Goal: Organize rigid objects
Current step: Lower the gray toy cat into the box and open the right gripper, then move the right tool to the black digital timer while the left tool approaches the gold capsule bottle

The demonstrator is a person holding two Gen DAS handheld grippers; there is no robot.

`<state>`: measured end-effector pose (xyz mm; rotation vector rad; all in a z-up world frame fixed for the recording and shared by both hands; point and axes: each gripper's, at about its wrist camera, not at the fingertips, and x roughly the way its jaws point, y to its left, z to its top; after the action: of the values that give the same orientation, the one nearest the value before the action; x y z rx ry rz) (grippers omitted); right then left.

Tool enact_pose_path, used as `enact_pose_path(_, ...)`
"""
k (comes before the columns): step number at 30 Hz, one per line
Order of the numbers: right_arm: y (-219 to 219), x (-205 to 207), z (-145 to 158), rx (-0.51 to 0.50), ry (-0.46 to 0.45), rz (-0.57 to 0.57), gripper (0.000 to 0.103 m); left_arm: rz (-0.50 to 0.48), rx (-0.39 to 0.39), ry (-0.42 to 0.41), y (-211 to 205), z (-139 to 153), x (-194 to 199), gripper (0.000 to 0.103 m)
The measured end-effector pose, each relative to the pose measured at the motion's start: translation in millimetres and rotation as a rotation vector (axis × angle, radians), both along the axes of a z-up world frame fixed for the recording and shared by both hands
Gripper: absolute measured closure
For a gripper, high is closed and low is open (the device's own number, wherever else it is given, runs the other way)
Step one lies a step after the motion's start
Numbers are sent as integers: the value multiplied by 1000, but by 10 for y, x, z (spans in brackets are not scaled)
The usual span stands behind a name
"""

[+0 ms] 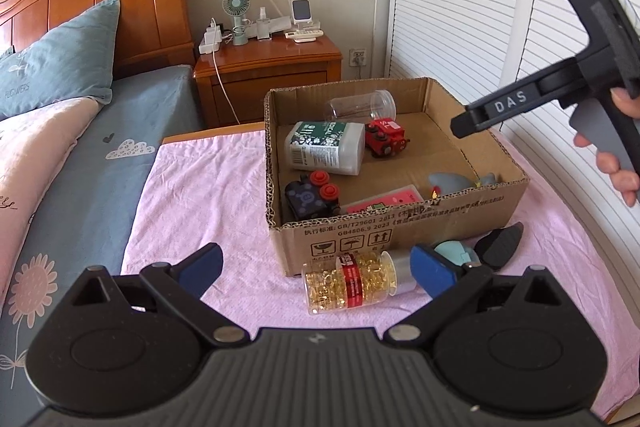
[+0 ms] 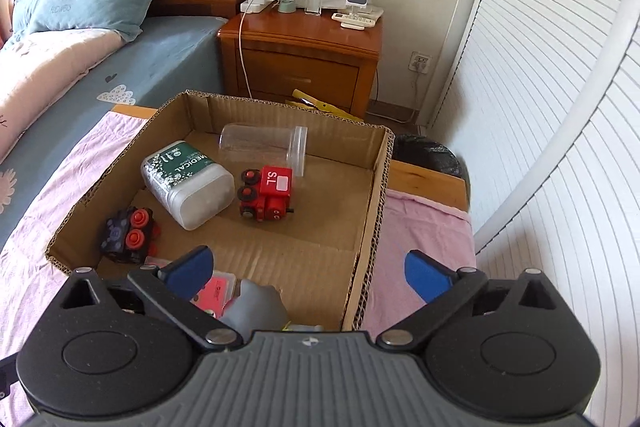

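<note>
A cardboard box (image 1: 404,227) stands on a pink cloth (image 1: 192,195). Inside lie a clear jar (image 2: 260,143), a green-labelled white bottle (image 2: 188,183), a red toy train (image 2: 268,193), a black toy with red buttons (image 2: 128,235), a pink case (image 2: 216,293) and a grey toy (image 2: 258,307). In front of the box a bottle of golden capsules (image 1: 352,283) lies on its side, beside a teal object (image 1: 452,251) and a black object (image 1: 500,245). My left gripper (image 1: 318,263) is open above the capsule bottle. My right gripper (image 2: 308,271) is open and empty over the box's near right corner, just above the grey toy.
A bed with a blue pillow (image 1: 60,63) lies to the left. A wooden nightstand (image 2: 300,55) with a fan and chargers stands behind the box. White slatted doors (image 1: 460,7) run along the right. A person's hand (image 1: 620,163) holds the right gripper (image 1: 464,127).
</note>
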<state>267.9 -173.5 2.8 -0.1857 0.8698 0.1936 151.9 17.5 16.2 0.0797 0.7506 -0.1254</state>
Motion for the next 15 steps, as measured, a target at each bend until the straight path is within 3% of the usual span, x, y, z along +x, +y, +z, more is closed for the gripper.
enact_pose_path(15, -54, -614, -118, 46, 21, -35, 0, 37, 0, -3, 87, 15, -109, 1)
